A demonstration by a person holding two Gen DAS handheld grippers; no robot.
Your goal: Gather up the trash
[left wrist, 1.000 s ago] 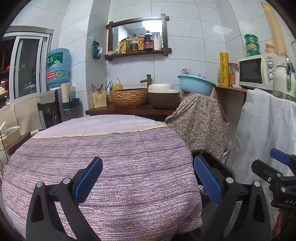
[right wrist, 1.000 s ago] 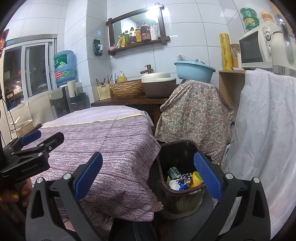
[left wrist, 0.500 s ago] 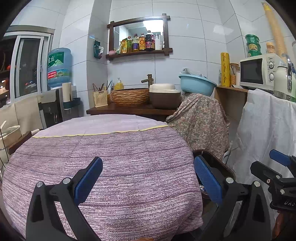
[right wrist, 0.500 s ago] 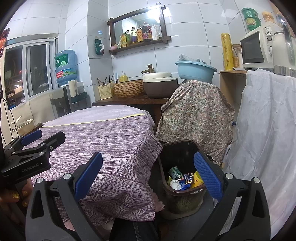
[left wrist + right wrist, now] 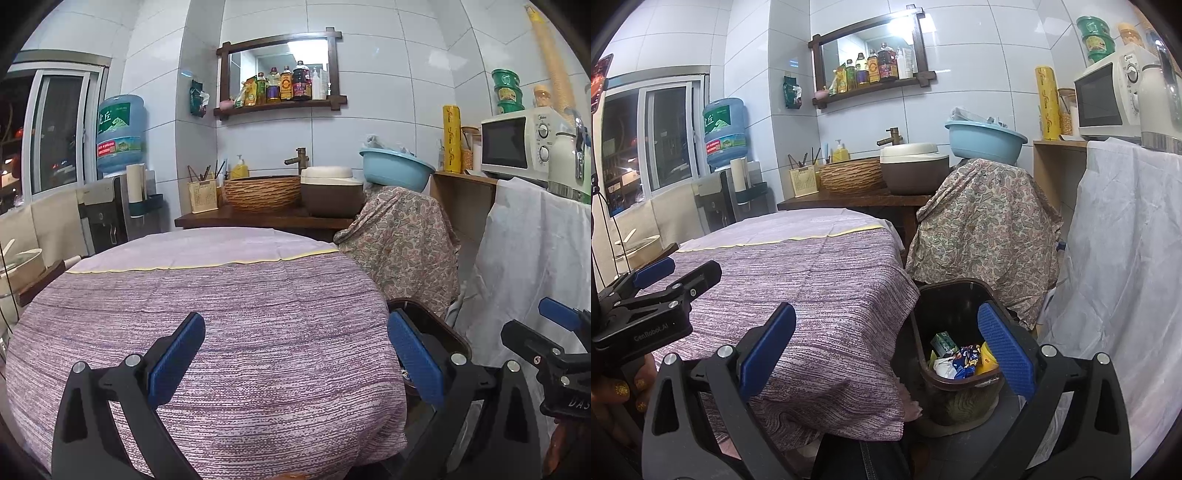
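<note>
Blue pads of the left gripper [image 5: 295,354] stand wide apart with nothing between them, above the table [image 5: 229,317], which is covered with a purple striped cloth. The right gripper [image 5: 886,354] is spread wide in the same way and holds nothing; it hangs over the edge of the table and over the trash bin [image 5: 955,387]. This dark bin stands on the floor just beside the table, at its right side. Inside it lie several pieces of trash [image 5: 962,360]: a green carton, a blue wrapper, something white and something yellow. Behind the bin is an object draped with a paisley cloth [image 5: 986,229], and on top of it sits a light blue basin [image 5: 986,138]. To the right hangs a white sheet [image 5: 1119,258]. Farther back, a wooden counter carries a woven basket [image 5: 262,192], and a microwave [image 5: 517,144] stands on a shelf at the right.
</note>
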